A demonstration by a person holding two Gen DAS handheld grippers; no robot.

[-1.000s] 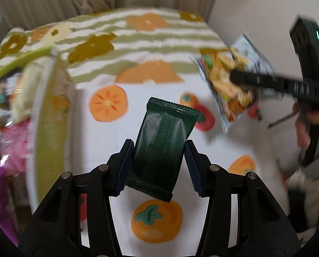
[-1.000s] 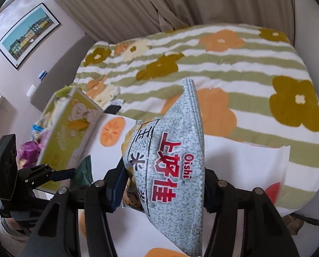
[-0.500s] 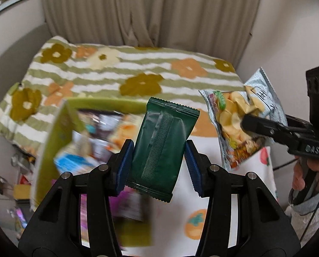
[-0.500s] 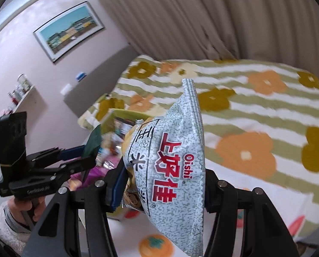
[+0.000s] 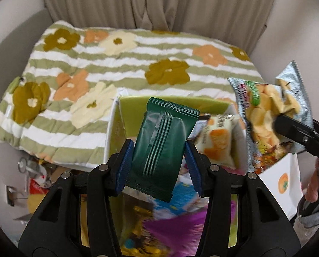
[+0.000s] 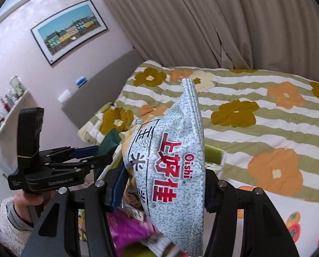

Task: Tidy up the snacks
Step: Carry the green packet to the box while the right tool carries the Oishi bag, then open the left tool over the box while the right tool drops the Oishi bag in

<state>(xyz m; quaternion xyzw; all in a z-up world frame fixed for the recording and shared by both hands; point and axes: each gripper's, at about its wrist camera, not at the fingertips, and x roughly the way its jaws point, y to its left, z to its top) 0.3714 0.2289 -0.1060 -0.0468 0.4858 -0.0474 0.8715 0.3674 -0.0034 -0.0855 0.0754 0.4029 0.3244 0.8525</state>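
Note:
My left gripper (image 5: 159,167) is shut on a dark green snack packet (image 5: 161,147), held upright above a green-walled box (image 5: 138,105) full of snacks. My right gripper (image 6: 162,186) is shut on a grey speckled Oishi chip bag (image 6: 170,165), also held above the box. The chip bag shows in the left wrist view (image 5: 264,115) at the right, clamped by the right gripper's black fingers (image 5: 296,132). The left gripper and its green packet (image 6: 110,141) show at the left of the right wrist view.
The box holds a purple bag (image 5: 176,224), a blue packet (image 5: 180,199) and an orange-printed bag (image 5: 217,141). A flowered striped quilt (image 5: 127,64) covers the bed behind. A white cloth with orange fruit prints (image 5: 283,182) lies at the right. Curtains (image 6: 202,21) hang behind.
Both grippers have swung from the white fruit-print cloth over to the snack box, each still holding its packet. The box now lies directly under both.

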